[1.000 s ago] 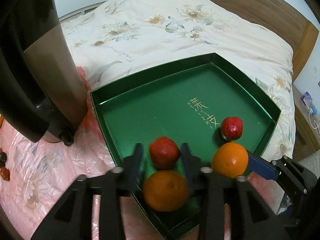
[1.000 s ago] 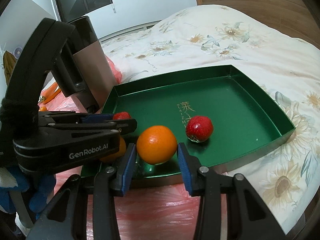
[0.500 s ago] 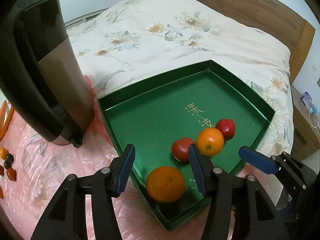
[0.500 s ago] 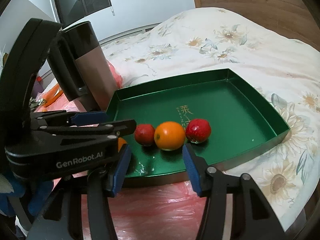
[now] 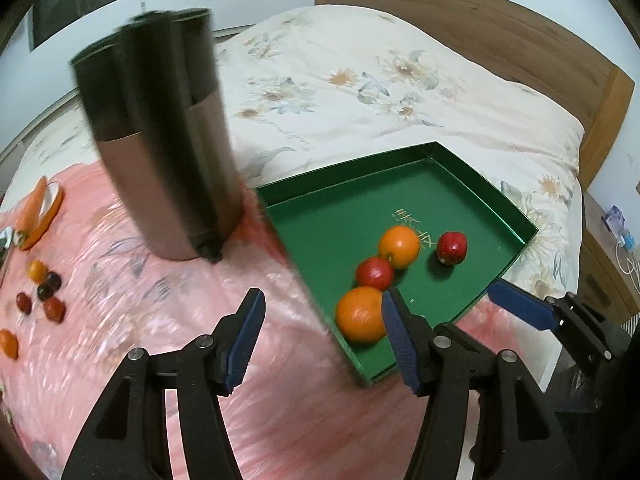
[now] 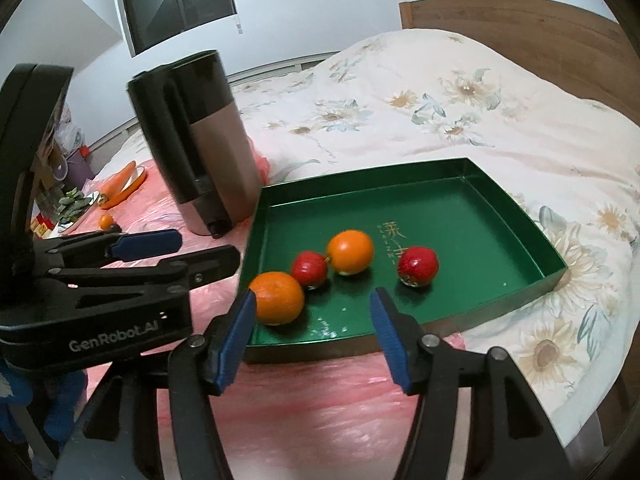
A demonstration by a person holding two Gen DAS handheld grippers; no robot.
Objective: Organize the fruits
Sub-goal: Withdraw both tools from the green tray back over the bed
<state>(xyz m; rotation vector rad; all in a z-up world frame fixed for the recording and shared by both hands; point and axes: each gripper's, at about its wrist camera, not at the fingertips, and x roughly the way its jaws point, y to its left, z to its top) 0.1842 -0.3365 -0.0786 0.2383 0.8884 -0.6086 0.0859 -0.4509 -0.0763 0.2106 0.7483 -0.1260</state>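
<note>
A green tray lies on the bed and holds two oranges and two red fruits. In the left wrist view the front orange sits in the near corner, with a red fruit, the second orange and the other red fruit in a row behind it. My left gripper hangs back over the tray's near-left edge, its jaws opening and gripping nothing. My right gripper is before the tray's front wall, jaws opening wide and empty, with the front orange beside its left finger.
A tall black and brown jug stands left of the tray on a pink plastic sheet. Several small fruits and a carrot on a plate lie far left. A floral quilt and a wooden headboard lie beyond.
The left gripper let go of a red fruit and the right one released an orange. Both opened, drew back and rose. The freed orange now rests between the red fruits.
</note>
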